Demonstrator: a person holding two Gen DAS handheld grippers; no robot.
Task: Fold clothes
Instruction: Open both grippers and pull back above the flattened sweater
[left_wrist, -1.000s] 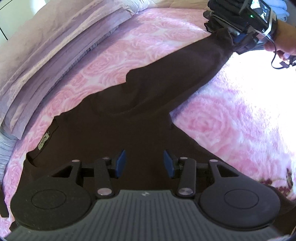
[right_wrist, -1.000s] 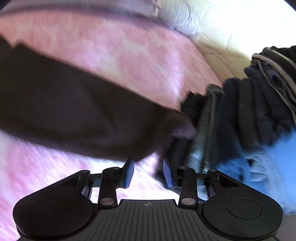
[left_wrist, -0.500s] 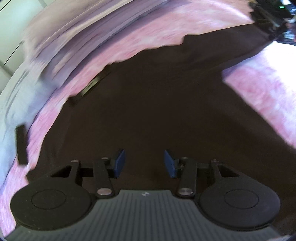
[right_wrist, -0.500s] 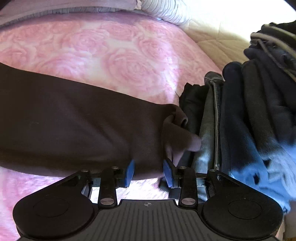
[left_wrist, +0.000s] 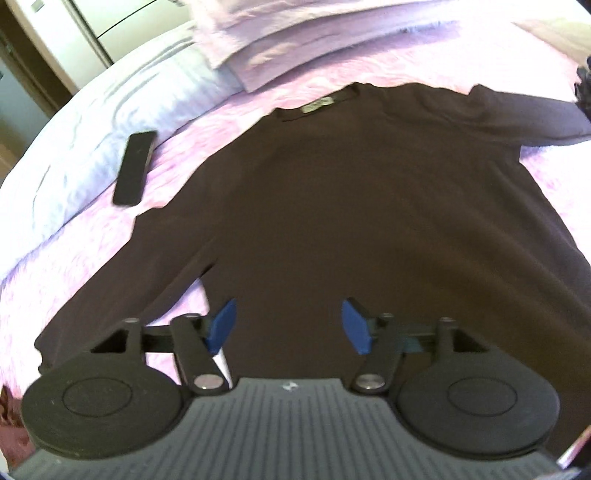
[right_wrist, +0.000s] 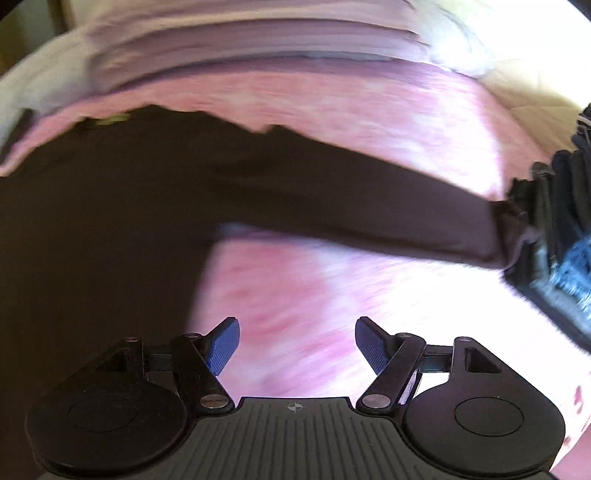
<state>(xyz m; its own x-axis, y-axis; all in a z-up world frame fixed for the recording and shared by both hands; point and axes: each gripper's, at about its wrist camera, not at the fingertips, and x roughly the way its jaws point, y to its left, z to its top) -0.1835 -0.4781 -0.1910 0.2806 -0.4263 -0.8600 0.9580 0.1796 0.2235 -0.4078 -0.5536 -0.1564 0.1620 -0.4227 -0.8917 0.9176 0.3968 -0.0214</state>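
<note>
A pink rose-patterned bed (left_wrist: 92, 243) carries a spread dark sweater (left_wrist: 369, 206), a black phone (left_wrist: 134, 167) and folded clothes (right_wrist: 557, 221).

The left hand-held gripper (left_wrist: 288, 325) is a matte black plastic tool with two blue, ribbed, wedge-shaped fingertip pads (left_wrist: 221, 325) on black link arms. Each arm pivots on a silver round screw, with smaller silver pins at the outer joints. Two round black discs with an embossed ring flank a grey ribbed central body carrying a small white emblem. The right hand-held gripper (right_wrist: 297, 345) has the same build: blue textured pads (right_wrist: 371, 347), black linkages, silver screws, a ribbed body with a crosshair mark.
</note>
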